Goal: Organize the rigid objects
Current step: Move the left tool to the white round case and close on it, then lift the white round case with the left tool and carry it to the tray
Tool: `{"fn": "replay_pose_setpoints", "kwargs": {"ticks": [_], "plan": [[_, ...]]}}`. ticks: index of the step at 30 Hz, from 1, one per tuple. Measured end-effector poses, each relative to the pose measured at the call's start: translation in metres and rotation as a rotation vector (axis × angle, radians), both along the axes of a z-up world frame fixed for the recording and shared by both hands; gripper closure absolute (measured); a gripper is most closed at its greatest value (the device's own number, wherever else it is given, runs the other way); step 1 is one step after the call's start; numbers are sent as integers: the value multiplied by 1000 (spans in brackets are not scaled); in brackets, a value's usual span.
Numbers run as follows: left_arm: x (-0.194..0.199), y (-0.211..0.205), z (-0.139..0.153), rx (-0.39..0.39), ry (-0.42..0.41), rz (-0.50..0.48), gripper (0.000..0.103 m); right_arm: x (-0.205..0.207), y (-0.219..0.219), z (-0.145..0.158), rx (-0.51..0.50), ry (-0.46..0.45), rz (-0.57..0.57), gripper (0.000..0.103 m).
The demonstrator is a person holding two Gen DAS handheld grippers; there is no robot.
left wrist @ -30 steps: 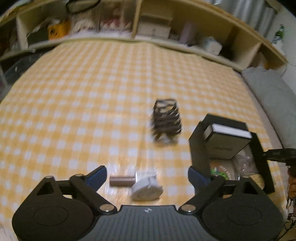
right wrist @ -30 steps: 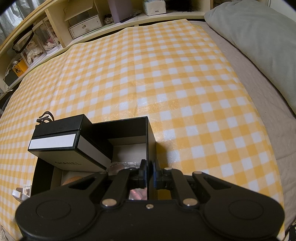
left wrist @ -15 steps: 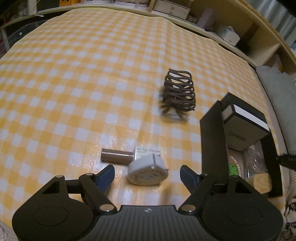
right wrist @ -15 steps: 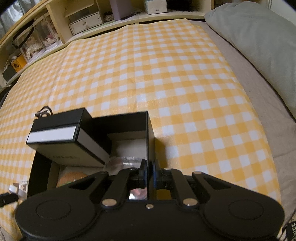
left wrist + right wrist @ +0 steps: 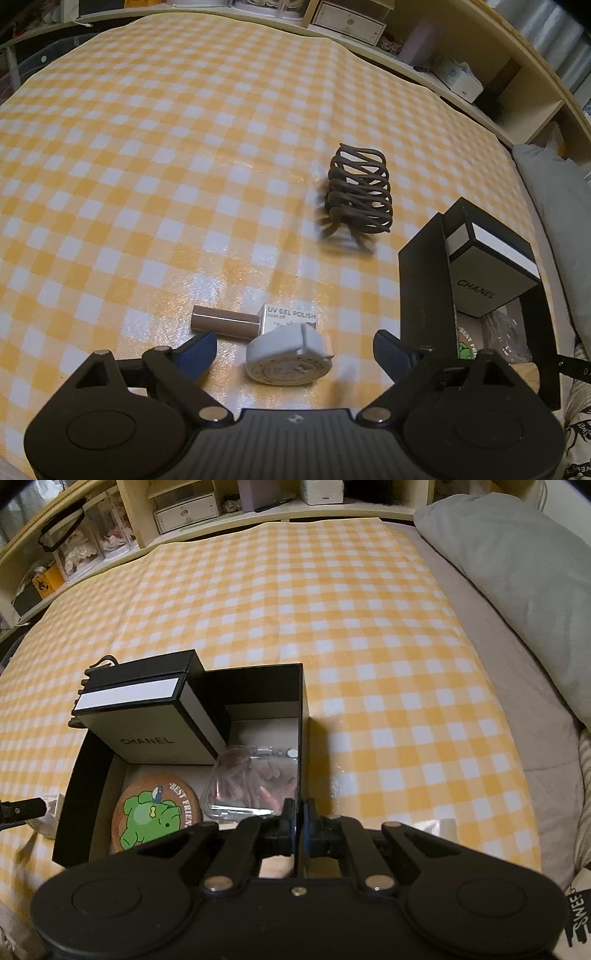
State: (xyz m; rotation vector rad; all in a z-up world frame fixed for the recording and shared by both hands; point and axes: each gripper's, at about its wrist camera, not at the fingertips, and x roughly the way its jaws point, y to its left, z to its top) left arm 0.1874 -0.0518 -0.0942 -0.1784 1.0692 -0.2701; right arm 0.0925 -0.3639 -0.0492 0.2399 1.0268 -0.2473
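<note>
Down at the bottom of the left wrist view we see our left gripper point(image 5: 291, 343) with its jaws opening, the blue fingertips point(image 5: 197, 347) spread wide to either side of a white round tape measure point(image 5: 290, 358) that lies on the checked cloth point(image 5: 147, 155) between them, touched by neither pad. Just above it in the frame lies a gel polish bottle point(image 5: 255, 319) on its side, brown cap to the left, its white label touching or nearly touching the tape measure. Further up, right of centre, sits a dark brown hair claw point(image 5: 360, 190), its lower teeth blurred. At the right edge stands the black box point(image 5: 423, 284), open, with a black-and-white Chanel carton point(image 5: 487, 269) leaning in it.

In the right wrist view our right gripper point(image 5: 298, 821) is pressed together on the right-hand wall of that black box point(image 5: 301, 709), the thin wall pinched between the pads at lower centre. Inside, from there leftward, we see a clear plastic case point(image 5: 255, 782) holding what look like pinkish nail tips, though glare makes that uncertain, then a round coaster point(image 5: 155, 812) with a green cartoon figure, and above them the Chanel carton point(image 5: 147, 716) tilted against the box's left side. A grey pillow point(image 5: 517, 583) fills the upper right
</note>
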Motion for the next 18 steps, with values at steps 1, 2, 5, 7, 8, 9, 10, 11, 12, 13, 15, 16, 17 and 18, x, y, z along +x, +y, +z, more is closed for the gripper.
{"fn": "replay_pose_setpoints", "kwargs": {"ticks": [1,2,5,7,8,9,10,11,12,13,15,16,17,18], "plan": [[1,-1,-1,4,2,-11,12,1,0,-1,-2,2,-1,98],[2,-1,-1,8,4,-21,14,1,0,-2,-2,3,-2,98],[5,-5,-5,20,22,-44,21,2,1,-3,-8,4,-1,98],[6,-6,-8,29,39,-48,26,2,1,-3,-11,4,-1,99],[7,-7,-10,33,49,-46,30,0,2,-3,-10,4,-2,98],[8,-7,-13,38,60,-40,33,1,2,-3,-12,4,-3,99],[8,-6,-16,43,70,-30,34,1,2,-4,-14,4,-3,98],[9,-5,-17,41,70,-19,36,1,2,-4,-16,4,-2,98],[9,-3,-17,34,67,-10,36,1,2,-4,-19,5,0,98],[10,-2,-17,27,69,-2,36,1,2,-5,-20,5,1,98],[11,1,-16,3,75,18,36,1,1,-5,-19,5,4,98],[11,1,-16,-2,77,25,36,1,1,-5,-19,5,4,98],[11,2,-16,2,78,29,42,1,2,-5,-21,5,3,98],[11,2,-16,12,77,27,47,1,2,-5,-23,6,4,98]]}}
